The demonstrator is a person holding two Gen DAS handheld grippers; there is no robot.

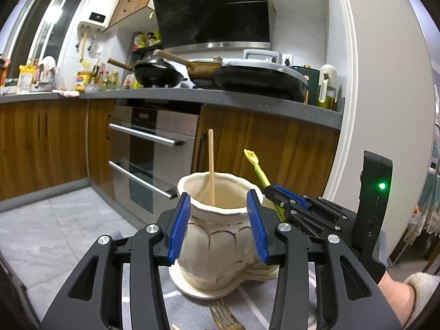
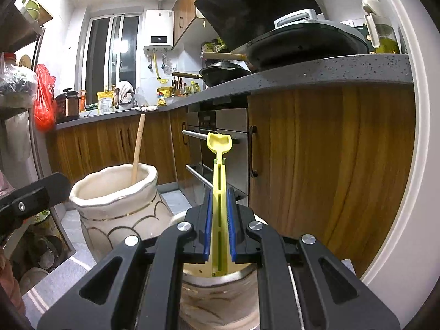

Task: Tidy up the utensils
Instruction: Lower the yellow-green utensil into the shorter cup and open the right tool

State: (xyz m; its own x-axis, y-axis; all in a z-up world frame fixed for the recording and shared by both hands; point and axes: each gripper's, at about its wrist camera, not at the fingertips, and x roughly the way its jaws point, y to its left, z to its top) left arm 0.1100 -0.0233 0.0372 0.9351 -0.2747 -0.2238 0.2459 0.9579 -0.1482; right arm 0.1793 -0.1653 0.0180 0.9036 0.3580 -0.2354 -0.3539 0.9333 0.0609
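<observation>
The left gripper stands partly open, with its blue ribbed pads on either side of the neck of the cream ceramic jar with thin gold lines; the pads seem not to press on it, though the fisheye view makes this hard to judge. One pale wooden chopstick leans upright inside the jar. The jar stands on a grey patterned mat, and a metal fork lies on the mat just in front of it. The right gripper is closed on a yellow plastic utensil with a slotted handle, which points up and forward. It is held beside the jar, over a second pale container.
</observation>
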